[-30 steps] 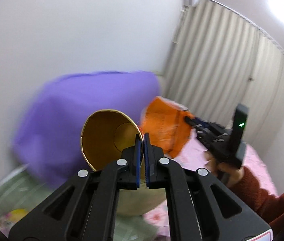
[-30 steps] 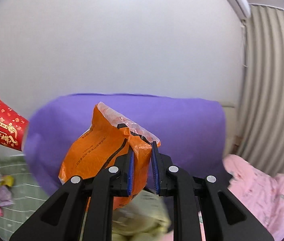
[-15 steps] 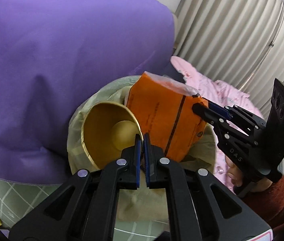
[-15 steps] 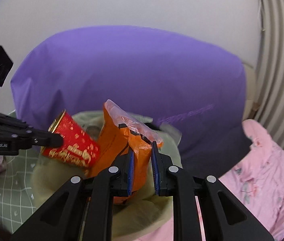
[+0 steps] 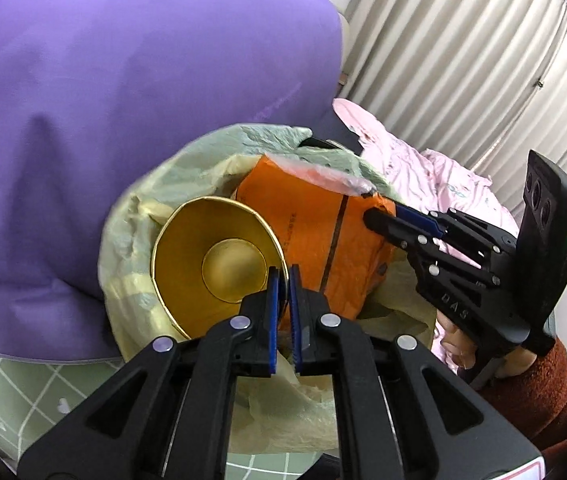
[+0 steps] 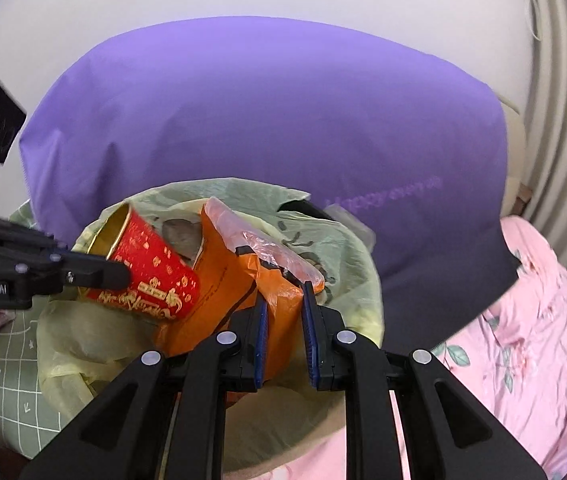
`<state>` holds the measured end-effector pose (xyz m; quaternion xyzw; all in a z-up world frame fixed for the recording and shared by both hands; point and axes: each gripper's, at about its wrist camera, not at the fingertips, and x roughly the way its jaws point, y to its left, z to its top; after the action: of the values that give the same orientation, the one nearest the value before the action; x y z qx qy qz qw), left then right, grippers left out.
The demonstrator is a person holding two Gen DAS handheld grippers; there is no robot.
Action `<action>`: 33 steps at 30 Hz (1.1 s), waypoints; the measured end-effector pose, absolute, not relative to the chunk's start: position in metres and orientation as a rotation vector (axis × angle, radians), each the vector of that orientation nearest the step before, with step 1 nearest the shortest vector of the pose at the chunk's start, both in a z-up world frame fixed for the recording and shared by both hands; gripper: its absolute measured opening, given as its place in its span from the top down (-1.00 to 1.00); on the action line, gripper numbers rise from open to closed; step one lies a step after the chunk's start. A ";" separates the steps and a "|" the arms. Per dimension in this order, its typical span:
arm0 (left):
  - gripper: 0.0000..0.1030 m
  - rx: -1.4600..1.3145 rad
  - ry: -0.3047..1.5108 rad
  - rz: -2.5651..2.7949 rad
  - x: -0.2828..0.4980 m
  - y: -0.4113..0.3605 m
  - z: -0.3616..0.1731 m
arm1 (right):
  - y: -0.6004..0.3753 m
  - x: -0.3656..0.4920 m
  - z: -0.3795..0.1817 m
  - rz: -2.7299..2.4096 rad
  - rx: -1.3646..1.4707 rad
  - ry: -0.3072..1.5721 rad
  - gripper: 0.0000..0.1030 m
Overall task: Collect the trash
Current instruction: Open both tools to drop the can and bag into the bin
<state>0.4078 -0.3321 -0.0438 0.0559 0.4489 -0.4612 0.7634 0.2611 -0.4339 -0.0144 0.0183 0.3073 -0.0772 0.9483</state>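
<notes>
A red paper cup (image 6: 151,272) with gold print and a gold inside (image 5: 211,264) hangs tilted over the mouth of a bin lined with a pale yellow-green plastic bag (image 5: 143,216). My left gripper (image 5: 282,276) is shut on the cup's rim. Beside the cup and touching it, an orange snack bag (image 6: 219,280) with a clear torn top reaches into the liner (image 6: 343,252). My right gripper (image 6: 284,292) is shut on the snack bag's upper right part. In the left wrist view the snack bag (image 5: 315,224) shows with the right gripper (image 5: 375,216) clamped on its edge.
A big purple cushion (image 6: 263,112) rises right behind the bin. Pink flowered bedding (image 6: 523,340) lies to the right, a green checked sheet (image 5: 23,392) to the left. Pleated curtains (image 5: 463,60) hang at the back right. A hand in a rust-red sleeve (image 5: 543,392) holds the right gripper.
Both grippers have come down from in front of the wall to the bin's mouth, carrying the cup and the snack bag. Most of the drop came early; both grips are unchanged.
</notes>
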 end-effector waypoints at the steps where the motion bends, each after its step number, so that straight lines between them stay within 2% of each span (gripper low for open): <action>1: 0.91 0.126 0.982 -1.006 0.408 -0.331 -0.047 | -0.438 0.259 -0.011 -0.159 0.055 0.624 0.68; 11: 0.91 0.055 1.011 -1.029 0.395 -0.306 -0.042 | -0.432 0.257 -0.009 -0.110 0.079 0.612 0.68; 13: 0.79 0.005 1.007 -1.027 0.394 -0.294 -0.035 | -0.429 0.257 -0.009 -0.119 0.066 0.615 0.66; 14: 0.63 -0.007 1.003 -1.020 0.393 -0.288 -0.031 | -0.429 0.256 -0.010 -0.128 0.054 0.617 0.60; 15: 0.54 -0.014 0.993 -1.014 0.391 -0.283 -0.025 | -0.428 0.255 -0.009 -0.127 0.048 0.616 0.39; 18: 0.39 -0.007 0.935 -0.968 0.383 -0.260 -0.005 | -0.425 0.245 -0.004 -0.120 0.052 0.588 0.27; 26: 0.33 -0.037 0.725 -0.716 0.348 -0.153 0.023 | -0.403 0.227 0.029 -0.145 0.089 0.483 0.14; 33: 0.33 -0.072 0.644 -0.416 0.310 -0.022 0.006 | -0.340 0.237 0.042 0.019 0.100 0.405 -0.24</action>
<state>0.3100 -0.0215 0.0064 -0.0351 0.3142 -0.2030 0.9267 0.2367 -0.3396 0.0417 0.0495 0.2008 0.0093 0.9783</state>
